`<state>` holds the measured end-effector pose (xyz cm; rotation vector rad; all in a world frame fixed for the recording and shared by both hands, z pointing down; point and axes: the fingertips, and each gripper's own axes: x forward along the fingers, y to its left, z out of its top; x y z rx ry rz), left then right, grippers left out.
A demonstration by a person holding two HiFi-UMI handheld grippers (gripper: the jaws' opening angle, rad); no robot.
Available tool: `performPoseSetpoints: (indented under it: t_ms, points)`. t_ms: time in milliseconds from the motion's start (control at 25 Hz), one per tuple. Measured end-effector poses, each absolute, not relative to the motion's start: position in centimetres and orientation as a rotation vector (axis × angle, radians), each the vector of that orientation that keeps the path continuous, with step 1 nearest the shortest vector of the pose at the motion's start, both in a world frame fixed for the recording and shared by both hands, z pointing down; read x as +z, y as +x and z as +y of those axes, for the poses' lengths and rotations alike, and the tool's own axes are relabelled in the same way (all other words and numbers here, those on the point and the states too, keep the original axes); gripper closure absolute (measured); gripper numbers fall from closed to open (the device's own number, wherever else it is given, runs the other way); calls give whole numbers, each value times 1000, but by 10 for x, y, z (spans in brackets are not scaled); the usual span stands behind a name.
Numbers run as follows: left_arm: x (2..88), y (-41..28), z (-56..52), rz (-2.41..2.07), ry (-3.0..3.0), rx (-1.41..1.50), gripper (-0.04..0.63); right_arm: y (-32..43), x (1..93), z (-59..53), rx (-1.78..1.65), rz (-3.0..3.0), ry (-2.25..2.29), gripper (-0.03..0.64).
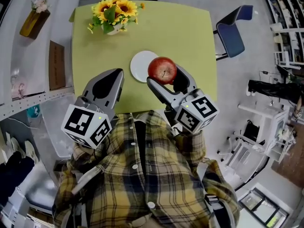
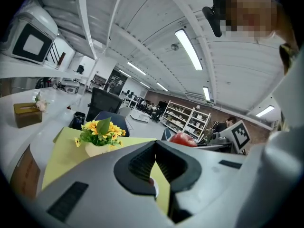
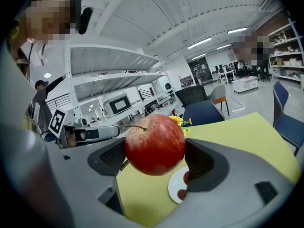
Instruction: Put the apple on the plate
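Apple [image 1: 162,70], clamped in the right claw [image 1: 165,76] and raised above the counter [image 1: 95,46] near the plate [image 1: 138,66], presumably for lowering onto it; the left claw [image 1: 115,76] is held closed and empty, aside.

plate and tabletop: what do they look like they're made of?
The plate is plain white and smooth with a slight sheen. It could be glazed ceramic or melamine; the look leaves it open. The tabletop is a flat, uniform yellow-green with a matte finish and no grain, so probably laminate or painted board.
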<state>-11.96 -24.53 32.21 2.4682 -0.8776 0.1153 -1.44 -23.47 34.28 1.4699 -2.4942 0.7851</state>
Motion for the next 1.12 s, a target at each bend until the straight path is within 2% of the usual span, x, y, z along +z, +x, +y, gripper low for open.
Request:
performPoseSetpoints:
  t_ms: [400,1120]
  points:
    - [324,-111,-252,-983,2424,116,586,-10,377,-254,841,-2501,1287,245]
    - [350,-139,-239,-1166,2311,197,587,-12,520,-265,949,-2332,1146,247]
